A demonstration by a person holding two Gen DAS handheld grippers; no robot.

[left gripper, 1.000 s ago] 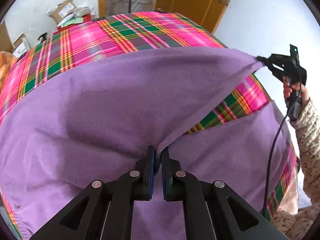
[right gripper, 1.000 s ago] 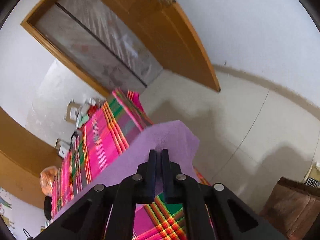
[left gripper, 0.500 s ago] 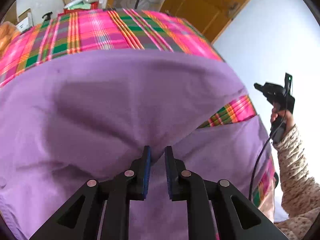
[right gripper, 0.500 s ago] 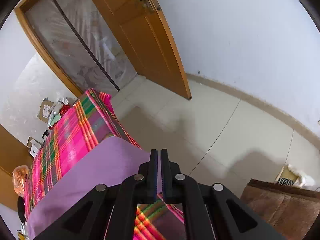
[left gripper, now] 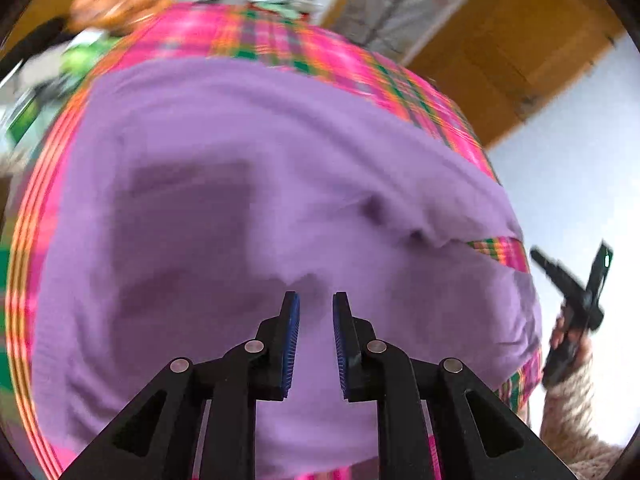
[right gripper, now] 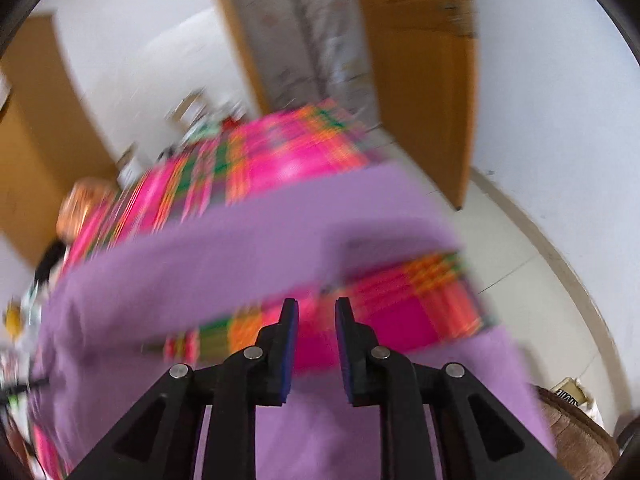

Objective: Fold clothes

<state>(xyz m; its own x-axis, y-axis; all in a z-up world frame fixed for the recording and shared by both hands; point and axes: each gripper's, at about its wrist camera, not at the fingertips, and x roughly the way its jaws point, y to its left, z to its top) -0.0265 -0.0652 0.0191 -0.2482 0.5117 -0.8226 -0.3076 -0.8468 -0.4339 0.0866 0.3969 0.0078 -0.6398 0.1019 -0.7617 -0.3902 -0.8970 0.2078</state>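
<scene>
lying doubled over on the pink plaid bedspread [left gripper: 400, 84], the purple cloth [left gripper: 248, 184] shows an upper layer folded across its lower part, while the left gripper [left gripper: 314, 340] and right gripper [right gripper: 316, 344] hang above it with jaws parted, holding nothing.
</scene>
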